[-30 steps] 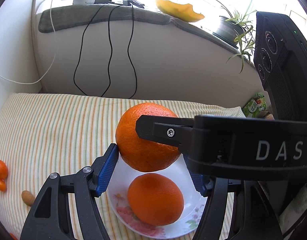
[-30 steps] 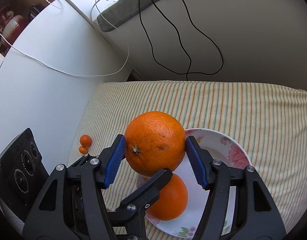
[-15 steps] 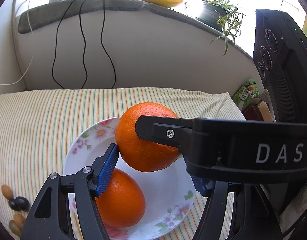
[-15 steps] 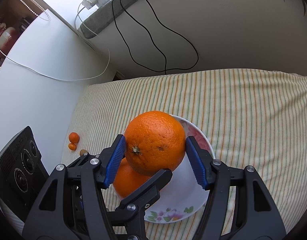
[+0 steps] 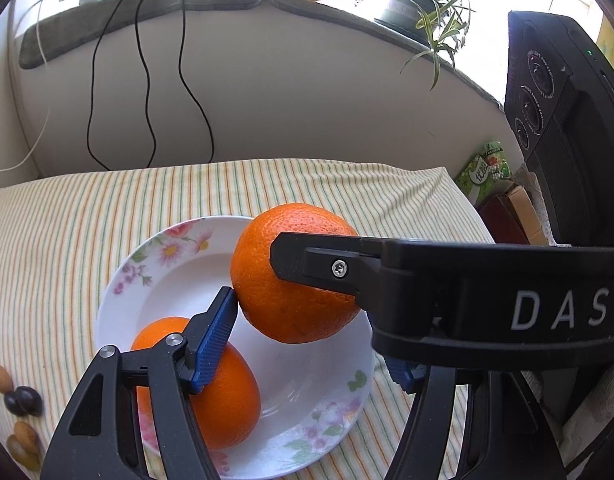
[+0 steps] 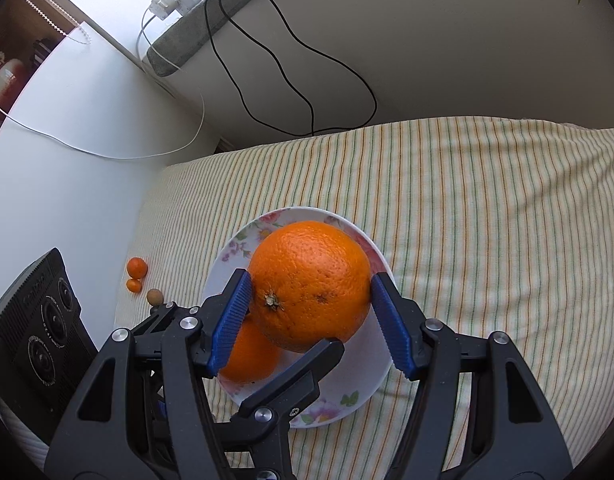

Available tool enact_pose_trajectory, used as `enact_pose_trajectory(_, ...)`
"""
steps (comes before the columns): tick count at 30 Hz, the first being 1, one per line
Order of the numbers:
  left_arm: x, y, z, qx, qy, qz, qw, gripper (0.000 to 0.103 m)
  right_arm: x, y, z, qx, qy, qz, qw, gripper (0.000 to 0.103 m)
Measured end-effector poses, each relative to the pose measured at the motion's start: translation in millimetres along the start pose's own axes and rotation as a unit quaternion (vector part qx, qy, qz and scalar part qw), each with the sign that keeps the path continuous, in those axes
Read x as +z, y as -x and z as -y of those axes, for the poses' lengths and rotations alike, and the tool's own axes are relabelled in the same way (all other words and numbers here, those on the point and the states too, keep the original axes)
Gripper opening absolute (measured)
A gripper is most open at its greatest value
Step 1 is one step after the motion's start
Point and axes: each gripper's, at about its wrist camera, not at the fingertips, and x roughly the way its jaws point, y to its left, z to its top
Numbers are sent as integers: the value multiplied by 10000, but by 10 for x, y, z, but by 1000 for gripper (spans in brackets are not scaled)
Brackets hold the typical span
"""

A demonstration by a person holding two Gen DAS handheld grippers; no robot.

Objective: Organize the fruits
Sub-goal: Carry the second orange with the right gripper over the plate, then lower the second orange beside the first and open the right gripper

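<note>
A large orange (image 5: 291, 276) is held between both grippers above a white flowered plate (image 5: 155, 264). My left gripper (image 5: 303, 336) presses its blue pads on the orange from two sides. My right gripper (image 6: 311, 312) is shut on the same orange (image 6: 311, 284), its pads on the left and right. A second orange (image 5: 223, 396) lies on the plate under the held one; it also shows in the right wrist view (image 6: 251, 356). The plate (image 6: 347, 396) rests on a striped cloth.
Small kumquats (image 6: 137, 268) and a nut (image 6: 155, 296) lie on the cloth left of the plate. Nuts and dark fruits (image 5: 21, 400) lie at the left edge. Black cables (image 5: 147, 92) hang down the back wall. A green packet (image 5: 485, 172) stands at the right.
Both grippers have carried the large orange over the plate. The plate and the second orange have shifted left and lower in the left wrist view. The grip is unchanged.
</note>
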Motion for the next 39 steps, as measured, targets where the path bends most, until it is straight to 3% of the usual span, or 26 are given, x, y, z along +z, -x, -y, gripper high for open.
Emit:
enact_pose_trajectory(15,57,-28,115,-283,-81,61,9995,67,-56,175,71,-327,15,267,9991,65)
enact_pose_trajectory(24,63,-129,181,-297,-213,-94,9993,67,-61,217,131,-476,-31,305,9984,65)
enact_pose_trajectory(36,7,-112,151,117,-472,-320,9983,67,-35,90,160,-260,-107,188,9994,66)
enact_pose_trajectory(39,-51,-52,169,184,-645,-264,9974,67,-3,162,144,-372,-57,363,9986,73)
